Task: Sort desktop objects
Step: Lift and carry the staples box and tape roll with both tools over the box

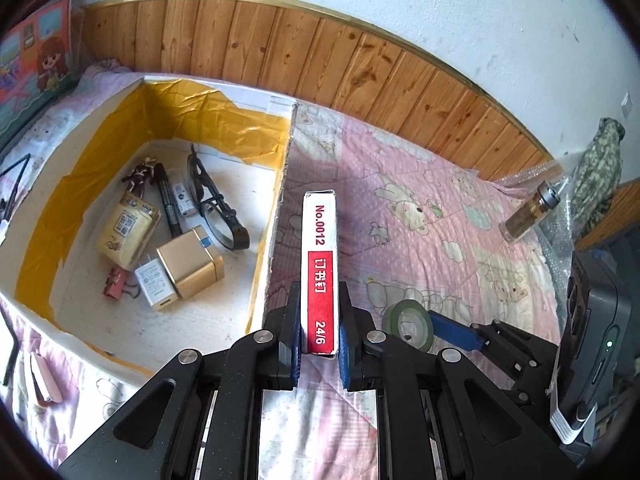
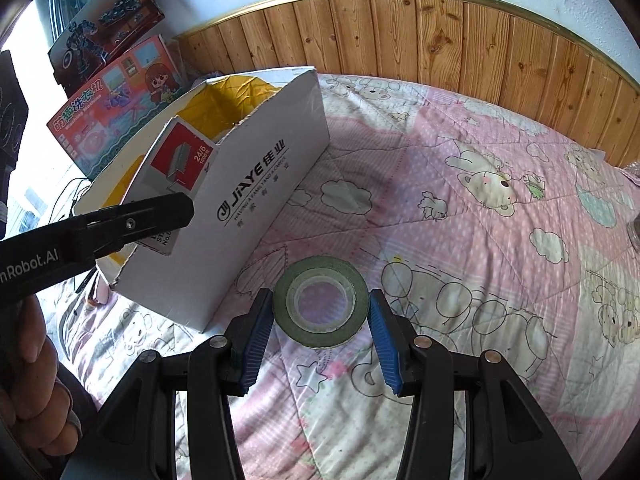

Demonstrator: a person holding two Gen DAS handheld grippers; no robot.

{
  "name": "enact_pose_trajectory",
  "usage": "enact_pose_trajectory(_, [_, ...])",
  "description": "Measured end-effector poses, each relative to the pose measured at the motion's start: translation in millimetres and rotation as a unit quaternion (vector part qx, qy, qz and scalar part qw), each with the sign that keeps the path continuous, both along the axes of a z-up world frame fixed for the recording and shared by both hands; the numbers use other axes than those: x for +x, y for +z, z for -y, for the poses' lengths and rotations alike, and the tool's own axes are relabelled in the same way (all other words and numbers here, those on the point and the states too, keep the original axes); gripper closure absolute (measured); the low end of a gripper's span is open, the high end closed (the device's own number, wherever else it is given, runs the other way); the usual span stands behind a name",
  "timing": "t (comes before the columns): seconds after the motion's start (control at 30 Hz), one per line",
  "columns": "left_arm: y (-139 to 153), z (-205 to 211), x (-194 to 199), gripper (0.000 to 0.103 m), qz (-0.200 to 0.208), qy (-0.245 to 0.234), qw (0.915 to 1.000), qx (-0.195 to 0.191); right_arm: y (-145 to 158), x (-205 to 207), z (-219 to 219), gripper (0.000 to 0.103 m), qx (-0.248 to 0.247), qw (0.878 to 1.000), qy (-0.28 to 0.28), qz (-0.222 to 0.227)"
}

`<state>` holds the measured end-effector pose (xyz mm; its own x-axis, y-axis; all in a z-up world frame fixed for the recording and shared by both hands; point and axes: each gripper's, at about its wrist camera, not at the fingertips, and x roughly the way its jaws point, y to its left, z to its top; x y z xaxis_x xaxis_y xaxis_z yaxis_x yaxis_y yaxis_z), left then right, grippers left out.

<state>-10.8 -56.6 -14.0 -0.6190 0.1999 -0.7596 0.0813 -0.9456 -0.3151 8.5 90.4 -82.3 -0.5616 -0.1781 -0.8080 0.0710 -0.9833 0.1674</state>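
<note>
My left gripper (image 1: 319,344) is shut on a red and white staple box (image 1: 319,272) and holds it above the quilt, just right of the white cardboard box (image 1: 276,216). The staple box (image 2: 176,164) and the left gripper (image 2: 160,216) also show in the right wrist view, beside the cardboard box (image 2: 256,184). My right gripper (image 2: 320,344) is open, its blue pads (image 2: 256,340) on either side of a green tape roll (image 2: 320,304) lying flat on the quilt. The tape roll (image 1: 408,324) and the right gripper's blue pad (image 1: 452,330) show in the left wrist view.
The cardboard box holds a gold tin (image 1: 192,268), a tissue pack (image 1: 126,232), a charger (image 1: 154,284), a marker, glasses (image 1: 216,200) and a clip. A small glass bottle (image 1: 528,216) lies on the pink quilt (image 2: 480,240) at the right. Toy boxes (image 2: 112,108) stand behind, against wood panelling.
</note>
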Motion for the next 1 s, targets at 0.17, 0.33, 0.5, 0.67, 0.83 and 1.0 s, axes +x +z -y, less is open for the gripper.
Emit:
enact_pose_trajectory(0.17, [5.1,16.1,7.9,0.089,-0.007,0.009,0.9999,0.007,13.4,6.0,20.6,0.054,0.004,1.0,0.014,-0.009])
enact_pose_trajectory(0.33, [9.2,35.7,14.3,0.089,-0.01,0.022,0.9996,0.017,28.8,6.2,39.4,0.054,0.01,0.999,0.028,-0.019])
enact_pose_trajectory(0.5, [12.4,47.4,17.7,0.089,-0.012,0.026,0.9995,0.014,46.3,1.8,56.1,0.054,0.011,0.998,0.042,-0.037])
enact_pose_trajectory(0.67, [14.3,61.0,12.6,0.089,-0.013,0.035,0.9992,0.018,54.7,-12.3,70.2,0.054,0.017,0.997,0.056,-0.041])
enact_pose_trajectory(0.83, [14.6,79.8,4.5,0.089,-0.013,0.048,0.9985,0.024,59.3,-26.7,80.0,0.054,0.028,0.996,0.068,-0.044])
enact_pose_trajectory(1.0, [11.5,102.2,-2.4,0.089,-0.009,0.068,0.9969,0.037,62.7,-40.3,89.9,0.054,0.035,0.995,0.082,-0.049])
